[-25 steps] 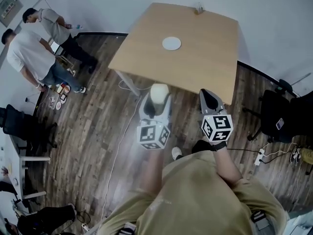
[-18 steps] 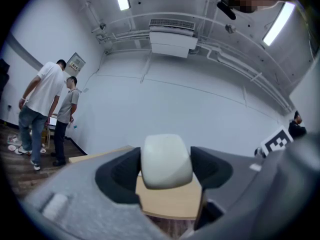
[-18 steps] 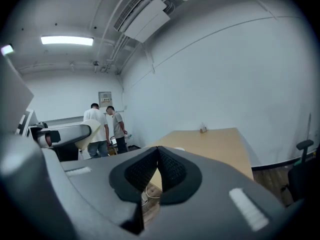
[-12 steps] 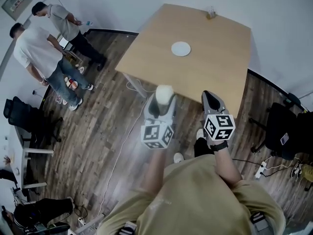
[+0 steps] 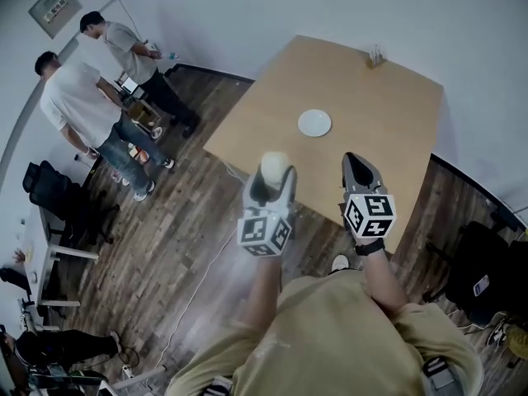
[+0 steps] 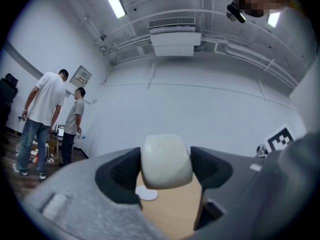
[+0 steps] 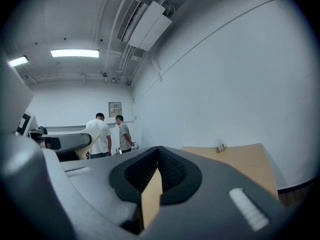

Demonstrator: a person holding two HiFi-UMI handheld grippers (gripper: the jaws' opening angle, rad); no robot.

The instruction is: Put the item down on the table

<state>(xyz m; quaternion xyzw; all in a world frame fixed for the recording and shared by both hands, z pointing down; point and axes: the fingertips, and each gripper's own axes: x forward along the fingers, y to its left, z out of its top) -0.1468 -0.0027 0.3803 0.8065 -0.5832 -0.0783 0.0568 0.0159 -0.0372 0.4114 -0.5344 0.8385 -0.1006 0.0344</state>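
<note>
Table [image 5: 388, 97] is seen closer than a second ago; both grippers have been carried toward its near edge. The pale rounded item [image 5: 275, 167] is pinched by the left gripper [image 5: 272, 173], held above that edge and not yet set down. The right gripper [image 5: 356, 162] is kept closed and empty, likely to leave the drop zone clear.

Shows a room with plain white walls [image 5: 247, 7] and a dark wood-plank floor [image 5: 181, 246], with a light wooden table [image 5: 371, 89] set close to the far wall. Includes black office chairs [image 5: 58, 200] beside a white desk [image 5: 41, 258] at the left edge, a small framed sign [image 5: 51, 7] high on the wall, and another black chair [image 5: 495, 250] at the right. Carries overhead a lit strip light [image 6: 114, 0], a white air-conditioning unit [image 6: 175, 36] and exposed pipes [image 6: 130, 43].
</note>
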